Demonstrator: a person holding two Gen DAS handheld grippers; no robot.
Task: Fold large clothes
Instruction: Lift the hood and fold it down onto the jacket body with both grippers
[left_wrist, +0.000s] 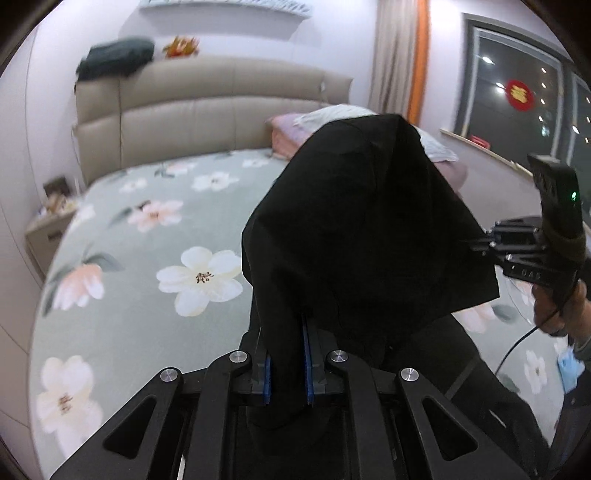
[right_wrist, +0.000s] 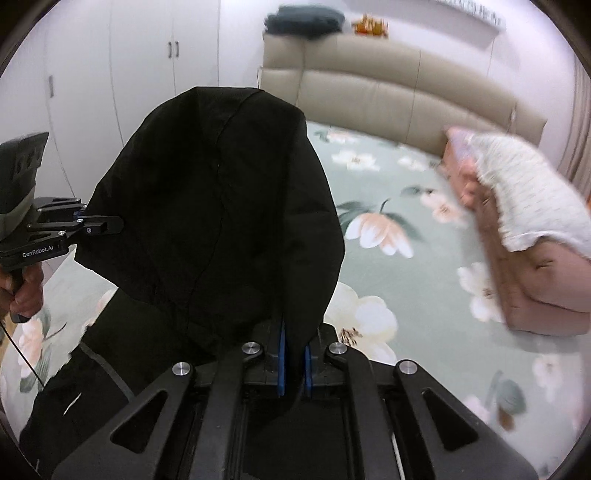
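Note:
A large black garment (left_wrist: 362, 229) hangs lifted above the bed, stretched between both grippers, and it also shows in the right wrist view (right_wrist: 221, 206). My left gripper (left_wrist: 286, 354) is shut on one edge of the black garment; it shows at the left of the right wrist view (right_wrist: 107, 223). My right gripper (right_wrist: 293, 354) is shut on the other edge; it shows at the right of the left wrist view (left_wrist: 480, 243). The garment's lower part drapes down onto the bed (right_wrist: 110, 354).
The bed has a green floral sheet (left_wrist: 155, 243) and a beige padded headboard (left_wrist: 207, 110). A pink pillow under a white cloth (right_wrist: 517, 221) lies at the head of the bed. A nightstand (left_wrist: 48, 225) stands left, wardrobes (right_wrist: 147, 55) beyond, a window (left_wrist: 517, 107) right.

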